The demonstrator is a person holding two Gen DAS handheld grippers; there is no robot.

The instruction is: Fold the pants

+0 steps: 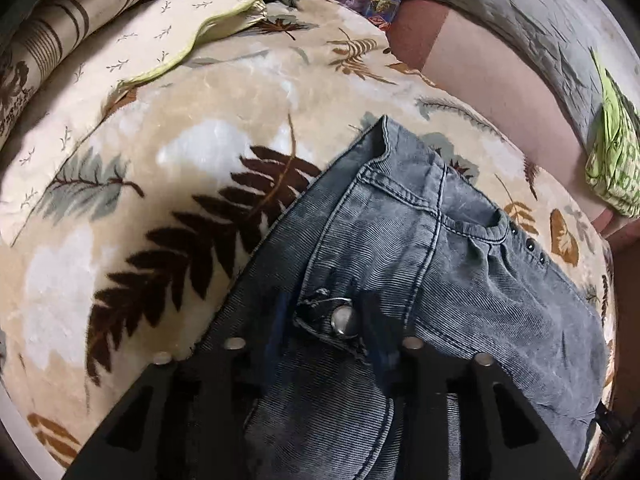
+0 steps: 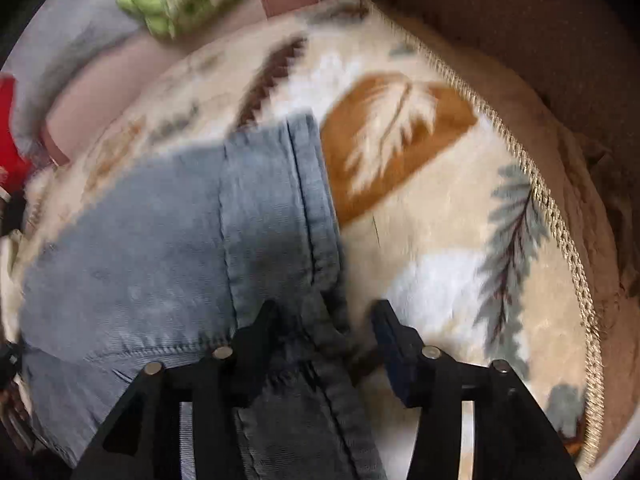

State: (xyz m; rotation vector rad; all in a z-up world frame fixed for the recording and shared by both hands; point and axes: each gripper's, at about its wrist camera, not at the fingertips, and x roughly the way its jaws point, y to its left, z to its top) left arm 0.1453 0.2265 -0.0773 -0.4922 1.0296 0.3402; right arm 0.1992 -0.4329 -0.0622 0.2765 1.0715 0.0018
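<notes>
Grey-blue denim pants (image 1: 460, 280) lie on a cream leaf-print blanket (image 1: 180, 128). In the left wrist view the waistband's metal button (image 1: 343, 320) sits between the fingers of my left gripper (image 1: 330, 326). The jaws stand apart on either side of the button tab, low over the cloth. In the blurred right wrist view my right gripper (image 2: 324, 320) straddles the pants' (image 2: 160, 240) seamed side edge. Its left fingertip (image 2: 266, 320) is over denim. Its right fingertip (image 2: 386, 320) is over the bare blanket (image 2: 440, 240), and the jaws are wide apart.
A striped cushion (image 1: 60, 24) lies at the blanket's far left. A grey quilt (image 1: 520, 12), a green cloth (image 1: 616, 160) and a pink sheet (image 1: 480, 80) lie beyond the pants. The blanket's corded edge (image 2: 560, 220) runs along the right, with a brown surface (image 2: 580, 60) past it.
</notes>
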